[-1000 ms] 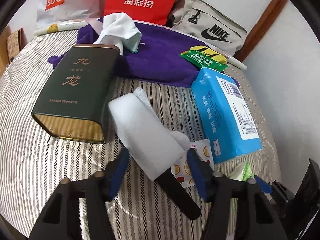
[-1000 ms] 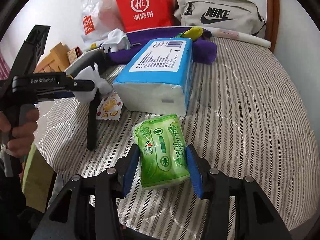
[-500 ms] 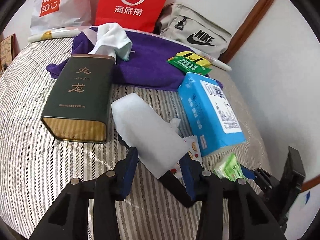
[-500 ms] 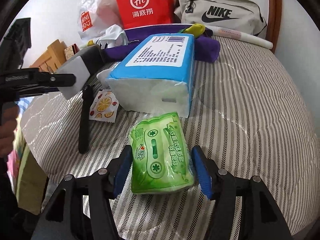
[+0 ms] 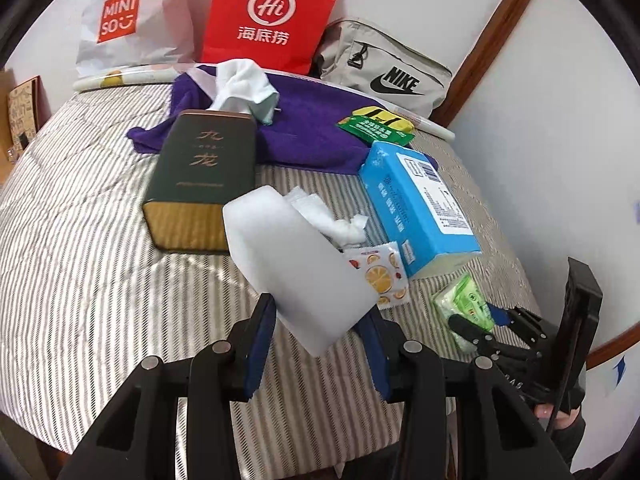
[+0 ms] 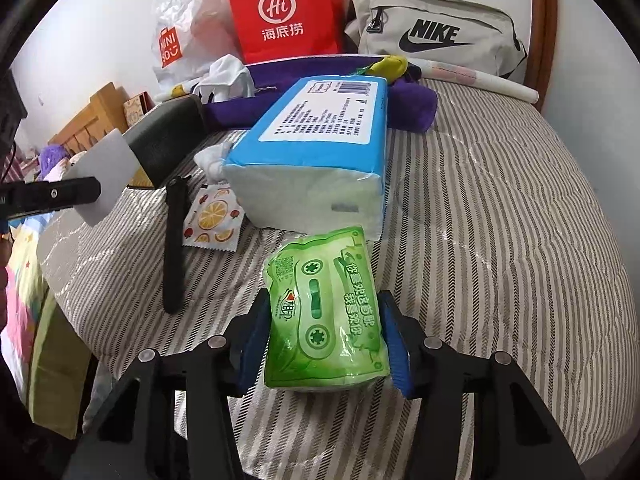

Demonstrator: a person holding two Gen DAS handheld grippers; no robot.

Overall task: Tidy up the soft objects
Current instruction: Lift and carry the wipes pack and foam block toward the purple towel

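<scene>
A white foam block (image 5: 296, 264) hangs above the striped bed (image 5: 80, 260), with my left gripper (image 5: 320, 328) shut on its near end. The right wrist view shows the same block (image 6: 106, 176) at the far left. A green tissue pack (image 6: 324, 316) lies on the bed between the blue pads of my right gripper (image 6: 326, 340). Its jaws are closing and the pads touch both sides of the pack. In the left wrist view the pack (image 5: 464, 304) and the right gripper (image 5: 492, 320) sit at the lower right.
A blue tissue pack (image 5: 416, 208) lies beyond the green one. A dark green tin (image 5: 204, 176), purple towel (image 5: 312, 128), white cloth (image 5: 244, 84), fruit-print sachet (image 6: 210, 216) and black stick (image 6: 174, 248) lie on the bed. Bags (image 5: 272, 12) line the wall.
My left gripper has carried the white block up and back from the bed. The right jaws widened, slid further along the green pack, then narrowed onto it.
</scene>
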